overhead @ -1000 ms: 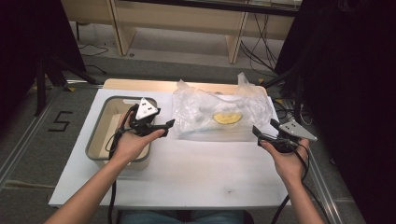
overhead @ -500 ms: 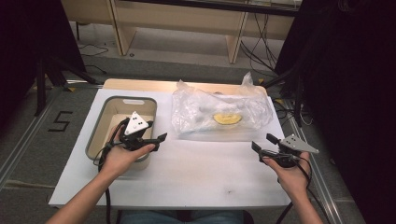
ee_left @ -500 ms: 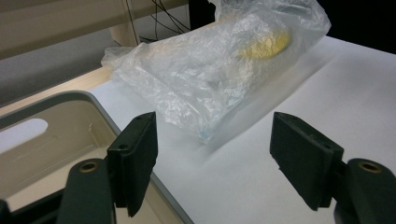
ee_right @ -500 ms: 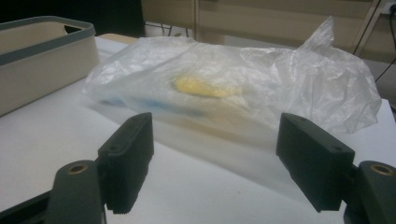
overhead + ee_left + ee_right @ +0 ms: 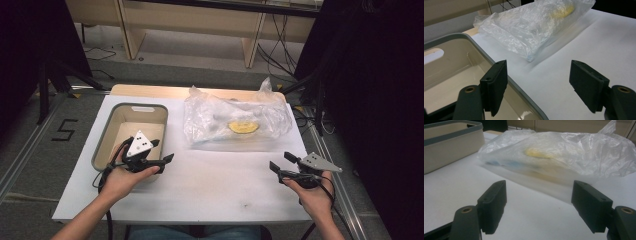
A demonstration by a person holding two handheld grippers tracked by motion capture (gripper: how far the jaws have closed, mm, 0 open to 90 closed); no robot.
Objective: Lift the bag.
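Observation:
A crumpled clear plastic bag (image 5: 235,117) lies at the back right of the white table, with a yellow item (image 5: 243,127) inside it. A beige bin (image 5: 137,105) with a grey rim stands empty at the left. My left gripper (image 5: 162,151) hovers open over the bin's near right corner, nothing between its jaws. Near the table's right front, my right gripper (image 5: 281,161) is open and empty; its jaws have just been closing a little. The left gripper view has the bin rim (image 5: 486,58) under my left gripper (image 5: 541,85) and the bag (image 5: 529,27) beyond. My right gripper (image 5: 540,206) faces the bag (image 5: 564,152).
The white table (image 5: 215,185) has bare surface between the two hands and in front of the bag. Wooden furniture legs and cables stand on the floor behind the table. Dark curtains hang at both sides.
Both hands have drawn back from the bag toward the table's near edge and sunk lower. The left gripper now sits at the bin's near right corner.

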